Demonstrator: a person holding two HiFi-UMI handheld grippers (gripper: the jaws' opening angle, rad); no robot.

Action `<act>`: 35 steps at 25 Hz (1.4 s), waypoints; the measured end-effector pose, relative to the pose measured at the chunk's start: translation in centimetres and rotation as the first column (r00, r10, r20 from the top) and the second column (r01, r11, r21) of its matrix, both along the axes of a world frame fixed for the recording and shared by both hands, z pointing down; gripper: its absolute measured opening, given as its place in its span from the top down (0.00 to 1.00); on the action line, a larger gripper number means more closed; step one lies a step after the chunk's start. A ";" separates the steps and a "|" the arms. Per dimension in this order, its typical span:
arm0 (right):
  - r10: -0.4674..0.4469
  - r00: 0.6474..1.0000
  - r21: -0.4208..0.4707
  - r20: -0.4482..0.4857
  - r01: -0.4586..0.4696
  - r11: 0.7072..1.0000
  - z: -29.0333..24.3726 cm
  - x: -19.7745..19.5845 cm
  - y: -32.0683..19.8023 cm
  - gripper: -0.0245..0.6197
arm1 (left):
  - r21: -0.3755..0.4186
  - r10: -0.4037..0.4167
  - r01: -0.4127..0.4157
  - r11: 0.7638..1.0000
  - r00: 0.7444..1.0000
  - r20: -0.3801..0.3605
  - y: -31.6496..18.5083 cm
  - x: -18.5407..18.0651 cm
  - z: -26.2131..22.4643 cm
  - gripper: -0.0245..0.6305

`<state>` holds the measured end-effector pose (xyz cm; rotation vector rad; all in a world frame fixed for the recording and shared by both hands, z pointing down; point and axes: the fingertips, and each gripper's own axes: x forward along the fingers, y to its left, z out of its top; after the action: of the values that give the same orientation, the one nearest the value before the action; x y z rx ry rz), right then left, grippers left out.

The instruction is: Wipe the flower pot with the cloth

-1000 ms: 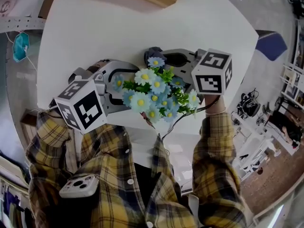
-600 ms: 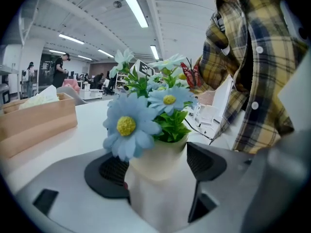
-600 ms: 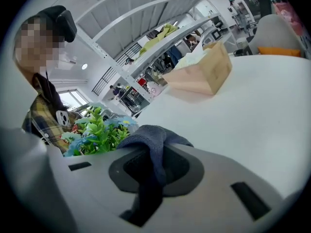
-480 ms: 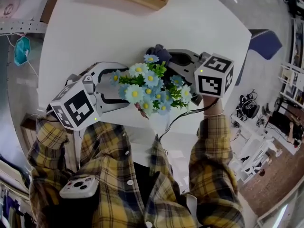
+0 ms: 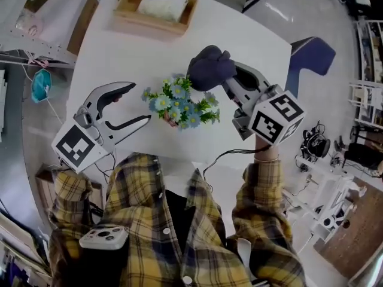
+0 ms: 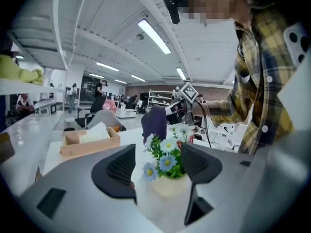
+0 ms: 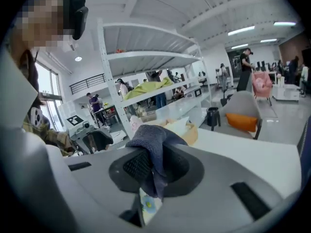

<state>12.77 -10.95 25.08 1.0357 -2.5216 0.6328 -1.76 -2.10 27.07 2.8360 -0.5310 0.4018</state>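
Observation:
The flower pot, cream with blue and white daisies, stands on the white table; it also shows in the left gripper view as the pot beyond the jaws. My left gripper hangs left of the pot, apart from it. It is open, its jaws have just been closing, and nothing is between them. My right gripper is up and right of the flowers, shut on a dark blue cloth. In the right gripper view the cloth is bunched between the pads.
A wooden tray with a white tissue pack sits at the table's far edge. A blue chair stands to the right. A cable runs from the right gripper along the table's near edge. Shelving and other people fill the room behind.
Both grippers have risen and drawn away from the pot. The left jaws, earlier around the pot, have come off it. The cloth has lifted from behind the flowers.

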 end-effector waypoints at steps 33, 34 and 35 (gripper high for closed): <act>0.166 0.978 0.396 0.125 -0.203 0.896 -16.1 -3.1 8.3 0.91 | 0.237 -0.220 0.255 0.938 0.962 -0.165 -0.9 6.0 -17.0 0.95; 0.167 0.979 0.400 0.119 -0.202 0.894 -16.2 -3.1 8.3 0.91 | 0.242 -0.214 0.250 0.937 0.963 -0.164 -0.9 6.1 -17.1 0.95; 0.168 0.979 0.404 0.113 -0.200 0.893 -16.3 -3.2 8.3 0.91 | 0.246 -0.211 0.247 0.937 0.964 -0.164 -0.9 6.1 -17.1 0.95</act>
<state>9.59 -2.62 8.81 1.4334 -2.7124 0.1803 4.33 -2.99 9.93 2.9726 -0.9393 0.0981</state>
